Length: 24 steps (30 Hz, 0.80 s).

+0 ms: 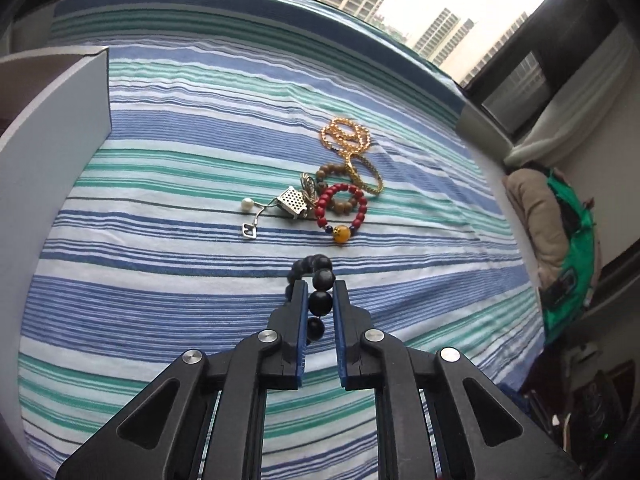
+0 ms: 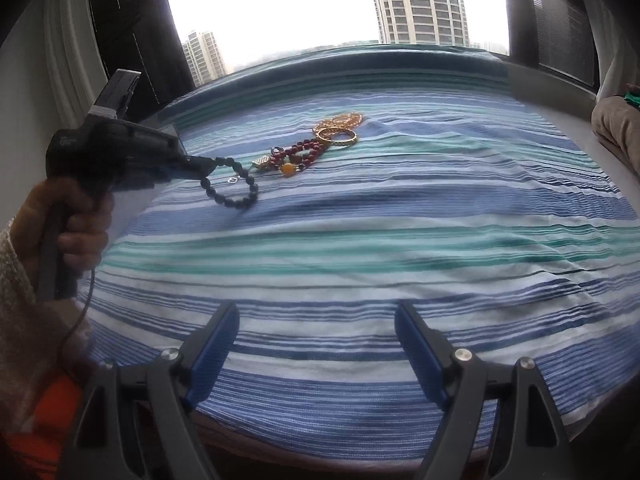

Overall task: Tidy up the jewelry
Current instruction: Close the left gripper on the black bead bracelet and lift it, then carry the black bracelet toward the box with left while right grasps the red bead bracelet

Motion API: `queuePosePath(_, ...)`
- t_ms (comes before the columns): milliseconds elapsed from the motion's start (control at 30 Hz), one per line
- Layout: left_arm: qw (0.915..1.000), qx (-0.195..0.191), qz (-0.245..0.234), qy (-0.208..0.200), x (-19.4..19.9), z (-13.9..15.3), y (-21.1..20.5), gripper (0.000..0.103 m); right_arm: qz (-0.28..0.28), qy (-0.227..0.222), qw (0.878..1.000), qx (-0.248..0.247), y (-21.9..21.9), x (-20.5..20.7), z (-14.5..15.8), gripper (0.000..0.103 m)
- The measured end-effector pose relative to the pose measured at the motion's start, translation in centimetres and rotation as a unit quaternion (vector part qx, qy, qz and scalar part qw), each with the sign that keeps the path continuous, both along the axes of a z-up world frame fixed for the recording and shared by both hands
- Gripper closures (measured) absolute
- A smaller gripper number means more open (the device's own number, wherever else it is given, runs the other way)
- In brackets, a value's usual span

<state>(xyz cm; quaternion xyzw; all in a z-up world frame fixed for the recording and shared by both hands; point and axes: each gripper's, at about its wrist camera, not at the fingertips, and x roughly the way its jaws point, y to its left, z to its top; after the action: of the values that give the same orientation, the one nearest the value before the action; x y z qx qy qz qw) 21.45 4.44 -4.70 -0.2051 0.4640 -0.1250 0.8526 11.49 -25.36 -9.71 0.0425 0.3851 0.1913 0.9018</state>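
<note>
My left gripper (image 1: 321,285) is shut on a black bead bracelet (image 1: 322,300) and holds it above the striped cloth; in the right wrist view the bracelet (image 2: 236,188) hangs from the left gripper (image 2: 208,166). Beyond it lies a pile of jewelry: a red bead bracelet (image 1: 340,210) with an amber bead, a brown bead bracelet (image 1: 332,170), a gold chain (image 1: 346,136), a gold bangle (image 1: 370,178), a silver pendant (image 1: 294,201) and a pearl (image 1: 248,203). My right gripper (image 2: 316,332) is open and empty, low over the cloth's near edge.
A grey-white box (image 1: 56,112) stands at the left of the blue, green and white striped cloth (image 1: 180,280). A window with towers lies behind. A beige cushion and green bag (image 1: 560,232) sit at the right.
</note>
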Motion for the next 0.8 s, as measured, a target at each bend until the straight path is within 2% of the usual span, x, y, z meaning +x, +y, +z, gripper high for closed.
queuePosePath(67, 0.9999, -0.013, 0.008, -0.007, -1.0, 0.8, 0.8, 0.093, 0.019, 0.013, 0.999, 0.032, -0.3, 2.6, 1.7, 0.021)
queuePosePath(200, 0.9993, -0.025, 0.025, -0.013, -2.8, 1.4, 2.4, 0.093, 0.033, 0.072, 0.993, 0.092, 0.3, 10.1, 3.7, 0.023)
queuePosePath(267, 0.9990, -0.030, 0.032, -0.014, -3.5, 1.3, 3.1, 0.093, 0.053, 0.101, 0.988, 0.102, 2.0, 14.1, 3.9, 0.065)
queuePosePath(300, 0.9988, -0.031, 0.036, -0.014, -3.8, 1.3, 3.5, 0.093, 0.061, 0.115, 0.986, 0.100, 3.1, 15.9, 3.7, 0.069)
queuePosePath(400, 0.9984, -0.033, 0.045, -0.013, -4.5, 1.2, 4.4, 0.093, 0.089, 0.152, 0.980, 0.089, 6.8, 20.8, 2.5, 0.070)
queuePosePath(533, 0.9978, -0.034, 0.055, -0.012, -5.5, 1.2, 5.7, 0.093, 0.143, 0.152, 0.978, 0.019, 12.4, 24.2, 0.8, 0.070)
queuePosePath(633, 0.9974, -0.036, 0.061, -0.011, -5.9, 1.0, 6.3, 0.093, 0.172, 0.133, 0.974, -0.062, 15.6, 24.6, -0.3, 0.070)
queuePosePath(700, 0.9971, -0.038, 0.065, -0.008, -6.3, 0.7, 6.8, 0.093, 0.167, 0.122, 0.970, -0.125, 16.8, 24.7, -1.3, 0.070)
queuePosePath(800, 0.9969, -0.039, 0.069, -0.002, -6.3, 0.3, 7.2, 0.093, 0.170, 0.126, 0.966, -0.149, 17.3, 25.0, -2.5, 0.070)
